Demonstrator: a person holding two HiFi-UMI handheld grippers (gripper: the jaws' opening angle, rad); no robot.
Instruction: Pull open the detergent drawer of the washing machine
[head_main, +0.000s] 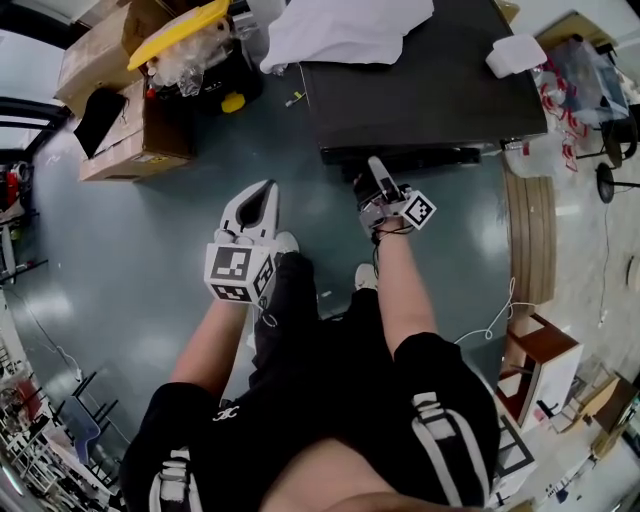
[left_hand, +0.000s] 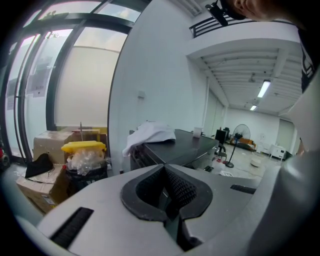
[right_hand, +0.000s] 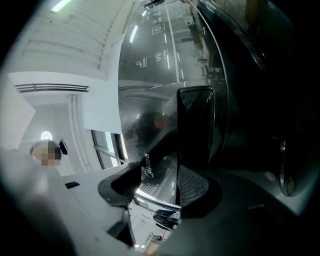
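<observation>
Washing machine (head_main: 420, 90): 12 o'clock in the head view.
Detergent drawer (right_hand: 195, 135): apparently the dark glossy slab standing upright between the right gripper's (head_main: 378, 172) parted jaws, close against one pad; how far out, unclear.
Left gripper (head_main: 265, 190): jaws together, empty, at 9 o'clock, farther off.

On the glossy black front panel of the washing machine (right_hand: 150, 100), the right gripper view shows the brand word "Midea" (right_hand: 148, 166) in pale slanted letters, tilted and low on the panel. Higher on the same panel sits a row of small white symbols with captions (right_hand: 159, 56), too small to read. In the head view, the cube on the left gripper (head_main: 266, 190) and the cube on the right gripper (head_main: 376, 165) bear black-and-white square code patterns, without letters or numbers. A small white emblem (head_main: 225, 412) on the person's black shorts cannot be read
</observation>
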